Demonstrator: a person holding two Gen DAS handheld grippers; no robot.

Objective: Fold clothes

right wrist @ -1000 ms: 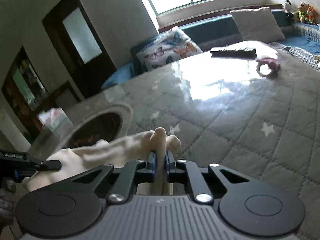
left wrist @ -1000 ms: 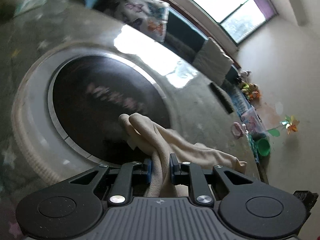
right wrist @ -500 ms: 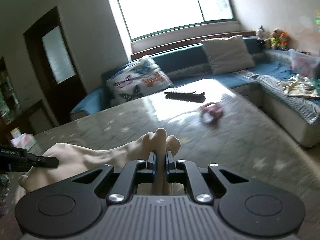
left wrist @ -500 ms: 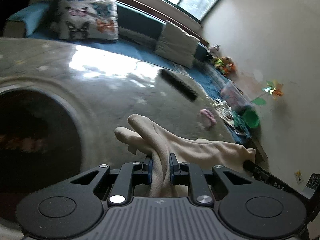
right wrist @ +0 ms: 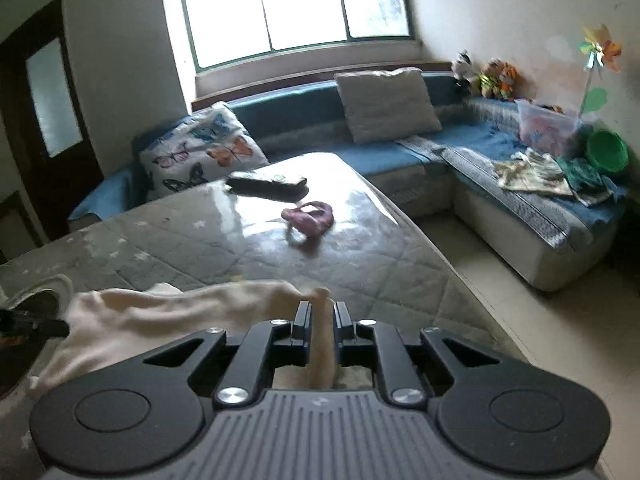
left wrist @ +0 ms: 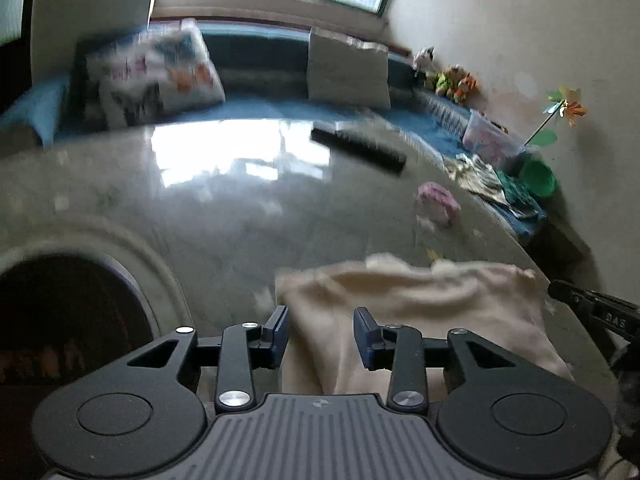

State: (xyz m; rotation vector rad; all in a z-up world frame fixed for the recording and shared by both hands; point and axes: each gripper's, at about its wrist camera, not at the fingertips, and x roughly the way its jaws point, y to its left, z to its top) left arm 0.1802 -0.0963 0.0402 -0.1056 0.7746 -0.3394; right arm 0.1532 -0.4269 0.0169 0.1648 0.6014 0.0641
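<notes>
Both claws let go of a cream garment at the table's near edge

The left claw [left wrist: 320, 334], clamped on the cream garment [left wrist: 420, 304] a moment ago, is opening, its pads now clear of the cloth that still runs between them. The right claw [right wrist: 320, 330] is easing open too, a thin fold standing in its narrow gap, the pads seemingly just off it. The garment lies spread along the table's [right wrist: 360, 264] near edge, which suggests this fold has been laid down.
</notes>
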